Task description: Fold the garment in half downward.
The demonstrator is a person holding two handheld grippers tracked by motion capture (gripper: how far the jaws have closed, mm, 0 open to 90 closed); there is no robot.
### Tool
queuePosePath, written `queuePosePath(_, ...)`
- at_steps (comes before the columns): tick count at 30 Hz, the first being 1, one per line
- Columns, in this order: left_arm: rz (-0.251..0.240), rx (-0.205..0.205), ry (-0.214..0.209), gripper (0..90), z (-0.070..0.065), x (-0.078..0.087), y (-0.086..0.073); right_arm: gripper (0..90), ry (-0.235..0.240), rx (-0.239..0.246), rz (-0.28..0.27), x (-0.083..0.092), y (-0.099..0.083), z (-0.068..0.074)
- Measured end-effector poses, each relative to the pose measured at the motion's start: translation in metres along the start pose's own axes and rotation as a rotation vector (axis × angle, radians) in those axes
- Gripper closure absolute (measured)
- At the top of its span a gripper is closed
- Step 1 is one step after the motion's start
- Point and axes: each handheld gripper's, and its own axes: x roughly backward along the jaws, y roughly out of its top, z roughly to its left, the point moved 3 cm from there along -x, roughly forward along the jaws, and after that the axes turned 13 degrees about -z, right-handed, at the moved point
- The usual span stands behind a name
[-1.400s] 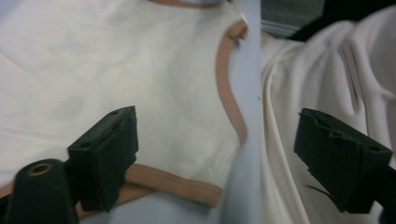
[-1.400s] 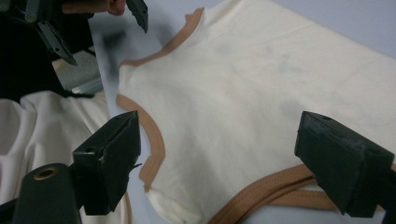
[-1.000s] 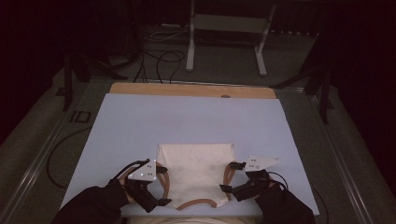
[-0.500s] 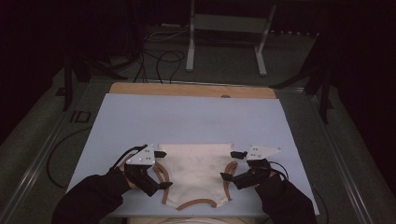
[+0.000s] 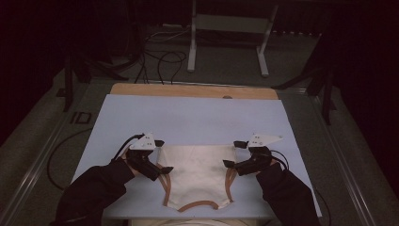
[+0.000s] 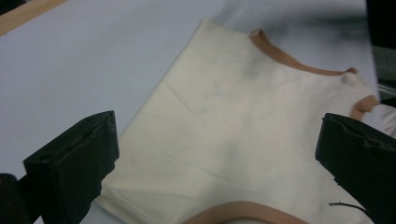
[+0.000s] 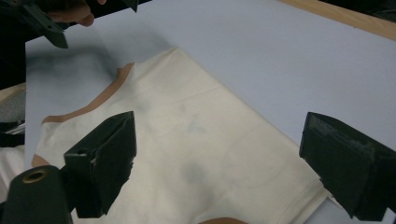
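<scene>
I see a pale blue tabletop [image 5: 188, 120], with a bare wooden strip [image 5: 193, 90] along its far edge. One cream garment with tan trim [image 5: 197, 172] lies flat on it near my edge, roughly centred.

No legible text or labels.

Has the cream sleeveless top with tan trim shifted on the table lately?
No. The cream top lies equally far from the wooden strip at the table's far edge.
</scene>
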Motion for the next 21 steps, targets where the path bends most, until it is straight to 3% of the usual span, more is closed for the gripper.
queuePosePath(21, 0.023, 0.114, 0.086, 0.4, 0.048, -0.021, -0.028, 10.6, -0.070, -0.026, 0.071, -0.026, -0.021, -0.047)
